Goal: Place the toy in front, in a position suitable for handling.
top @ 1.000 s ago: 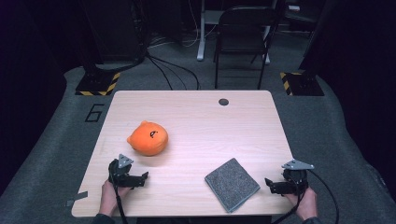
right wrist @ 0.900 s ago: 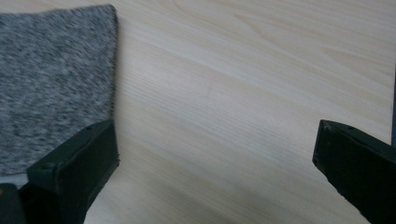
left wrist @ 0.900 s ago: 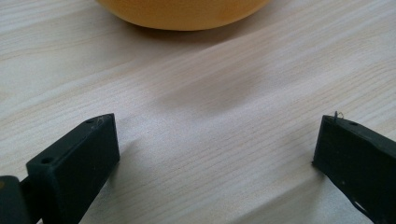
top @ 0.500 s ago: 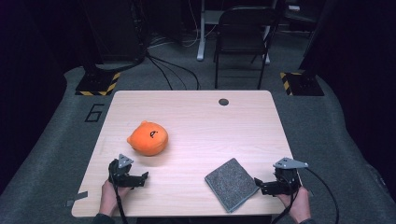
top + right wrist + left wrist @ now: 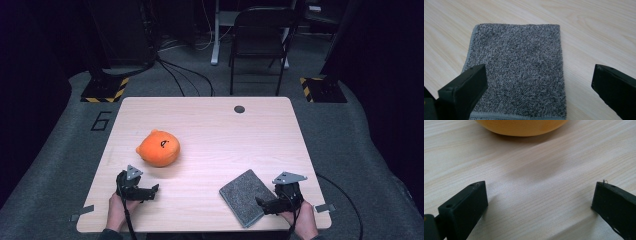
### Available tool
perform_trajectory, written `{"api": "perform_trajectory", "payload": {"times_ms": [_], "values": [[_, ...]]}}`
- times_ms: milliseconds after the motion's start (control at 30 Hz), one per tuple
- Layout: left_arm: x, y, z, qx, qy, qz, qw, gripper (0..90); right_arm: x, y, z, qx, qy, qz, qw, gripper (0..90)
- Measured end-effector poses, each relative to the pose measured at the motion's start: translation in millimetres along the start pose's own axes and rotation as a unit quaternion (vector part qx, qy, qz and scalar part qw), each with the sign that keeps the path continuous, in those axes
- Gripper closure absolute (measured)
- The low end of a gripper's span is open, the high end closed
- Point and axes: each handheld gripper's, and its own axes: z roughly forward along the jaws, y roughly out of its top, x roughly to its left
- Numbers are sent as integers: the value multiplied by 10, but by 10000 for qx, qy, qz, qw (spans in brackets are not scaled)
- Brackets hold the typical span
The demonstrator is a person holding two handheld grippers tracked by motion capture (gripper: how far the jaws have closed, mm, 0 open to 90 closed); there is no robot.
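**Right gripper lines up on folded grey towel**

A folded grey towel lies flat near the front right corner of the desk, set at a slant to its edge. The right gripper sits at the towel's near edge, jaws spread wide, nothing between them. To take it cleanly, the jaws likely need to straddle one hemmed border, press low to the wood and close on every layer, or the top fold alone may lift. Across the desk, the left gripper rests with jaws wide and empty, just short of an orange plush toy. A small dark disc lies near the far edge.
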Motion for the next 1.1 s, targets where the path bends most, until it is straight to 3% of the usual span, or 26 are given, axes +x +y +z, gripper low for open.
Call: {"api": "perform_trajectory", "payload": {"times_ms": [867,1100], "values": [[-3,-2,10,-54,15,-1,10000,1,189,79,376,485,77,-207,9986,27],[-2,-2,10,-57,15,2,10000,1,203,126,508,590,95,-343,9976,95]]}}
